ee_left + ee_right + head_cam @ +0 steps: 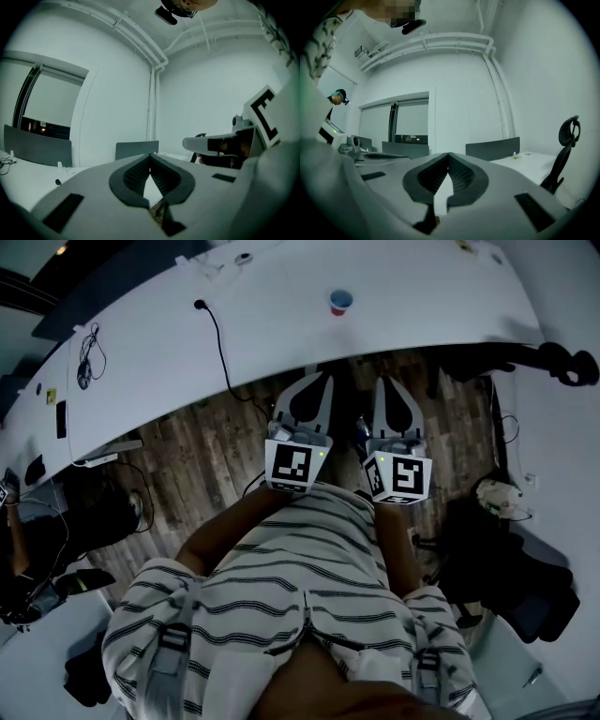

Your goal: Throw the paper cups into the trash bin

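Note:
A paper cup [340, 302] with a red wall and blue inside stands upright on the long white table [422, 287], near its front edge. Both grippers are held level over the wooden floor, short of the table and apart from the cup. My left gripper [322, 377] is shut with nothing between its jaws; its tips meet in the left gripper view [150, 154]. My right gripper [383, 382] is beside it, also shut and empty, with its tips touching in the right gripper view [448, 153]. I see no trash bin that I can tell as one.
A black cable [217, 334] runs across the table and hangs over its edge. A black office chair [562, 362] stands at the table's right end. Dark bags [511, 577] and a white bundle [497, 495] lie at the right. A person [28, 549] sits at the left.

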Action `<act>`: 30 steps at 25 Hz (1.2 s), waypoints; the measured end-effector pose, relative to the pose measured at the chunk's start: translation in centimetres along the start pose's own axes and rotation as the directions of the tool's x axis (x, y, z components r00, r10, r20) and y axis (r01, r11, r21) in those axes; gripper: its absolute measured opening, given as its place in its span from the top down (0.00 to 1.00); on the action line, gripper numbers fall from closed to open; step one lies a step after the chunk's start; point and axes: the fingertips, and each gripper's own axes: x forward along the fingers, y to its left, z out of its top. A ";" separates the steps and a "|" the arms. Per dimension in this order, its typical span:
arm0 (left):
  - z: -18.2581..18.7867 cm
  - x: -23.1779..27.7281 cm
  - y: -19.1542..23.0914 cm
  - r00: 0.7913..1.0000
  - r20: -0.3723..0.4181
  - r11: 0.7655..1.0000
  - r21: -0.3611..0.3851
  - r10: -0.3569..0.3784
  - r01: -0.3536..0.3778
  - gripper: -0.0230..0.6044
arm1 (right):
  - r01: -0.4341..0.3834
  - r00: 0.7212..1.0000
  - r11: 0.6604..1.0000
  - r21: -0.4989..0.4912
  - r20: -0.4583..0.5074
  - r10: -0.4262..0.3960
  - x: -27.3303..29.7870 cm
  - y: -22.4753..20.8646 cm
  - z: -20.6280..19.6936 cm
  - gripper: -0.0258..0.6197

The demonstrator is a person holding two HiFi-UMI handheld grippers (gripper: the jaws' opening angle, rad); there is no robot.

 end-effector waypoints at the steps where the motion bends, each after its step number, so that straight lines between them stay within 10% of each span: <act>1: 0.0 0.3 0.2 1.000 0.000 1.000 -0.001 -0.006 0.006 0.93 | 0.004 1.000 1.000 0.001 -0.002 -0.004 0.4 0.0 0.0 0.95; 30: -5.2 9.3 0.6 0.992 -0.099 0.997 0.011 0.079 -0.079 0.92 | -0.042 0.996 0.999 -0.008 -0.076 0.041 3.0 -4.5 -3.5 0.95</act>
